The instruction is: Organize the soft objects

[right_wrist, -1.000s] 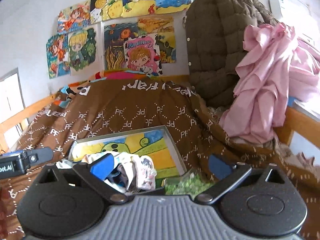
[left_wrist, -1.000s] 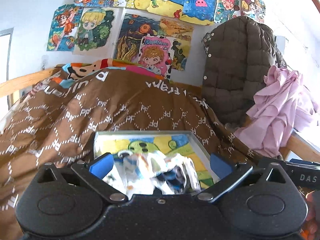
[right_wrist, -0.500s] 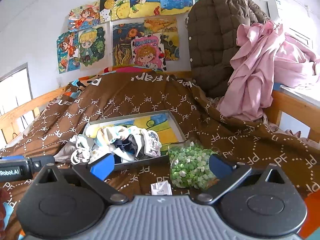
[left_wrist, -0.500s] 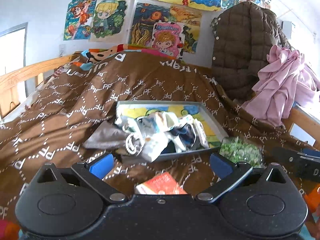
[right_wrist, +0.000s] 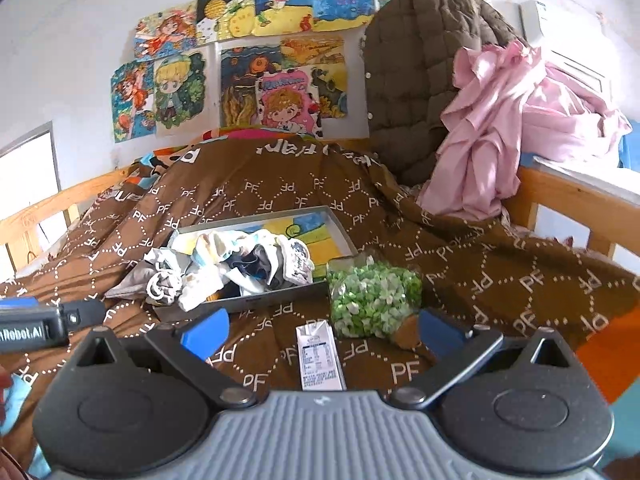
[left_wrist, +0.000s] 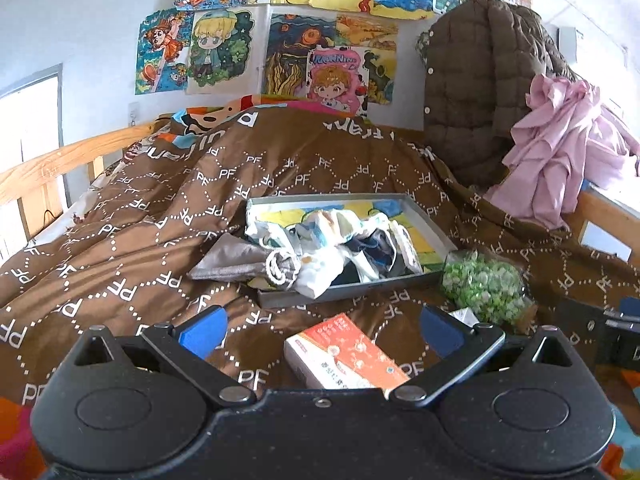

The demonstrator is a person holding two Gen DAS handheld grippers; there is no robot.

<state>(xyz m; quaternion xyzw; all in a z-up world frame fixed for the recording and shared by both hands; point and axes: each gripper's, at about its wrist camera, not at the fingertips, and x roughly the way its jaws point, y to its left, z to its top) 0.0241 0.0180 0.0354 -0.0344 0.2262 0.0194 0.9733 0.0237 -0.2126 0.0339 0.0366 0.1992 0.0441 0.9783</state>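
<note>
On the bed (left_wrist: 132, 248) | clothes (left_wrist: 332, 252) heaped in tray (left_wrist: 430, 224), one spilling over its edge | left tool (left_wrist: 320, 326) and right tool (right_wrist: 320, 326) open, empty.

Both wrist views sit low over the brown quilt (left_wrist: 132, 216), facing the poster wall (left_wrist: 320, 36) at the head of the bed. Left wrist view: tray (left_wrist: 430, 222) centre frame, near; orange box (left_wrist: 344, 354) closest. Right wrist view: offset rightward, tray (right_wrist: 340, 230) left of centre, green bag (right_wrist: 372, 300) near. Shared: tray, bag (left_wrist: 482, 286), quilt (right_wrist: 500, 264), posters (right_wrist: 280, 44), brown jacket (left_wrist: 484, 80), pink cloth (left_wrist: 560, 152)
</note>
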